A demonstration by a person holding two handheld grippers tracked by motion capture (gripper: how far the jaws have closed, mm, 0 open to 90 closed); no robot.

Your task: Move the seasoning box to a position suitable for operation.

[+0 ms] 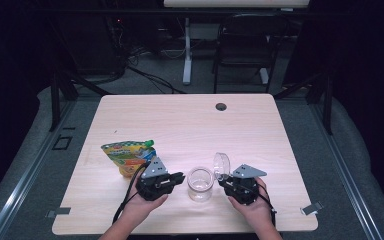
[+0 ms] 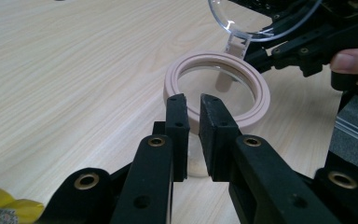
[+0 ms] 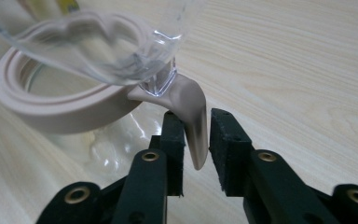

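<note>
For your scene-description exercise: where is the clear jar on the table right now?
In the high view the clear jar stands near the table's front edge, between the left gripper and right gripper, with the snack pouch farther left.

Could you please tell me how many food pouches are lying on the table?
1: the pouch lies on the table at its left, just behind the left tool.

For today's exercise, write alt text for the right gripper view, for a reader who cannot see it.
A black gripper has its jaws on either side of a beige tab hanging from the beige rim of a clear jar on a pale wood table. The jar's clear hinged lid stands open above.
</note>
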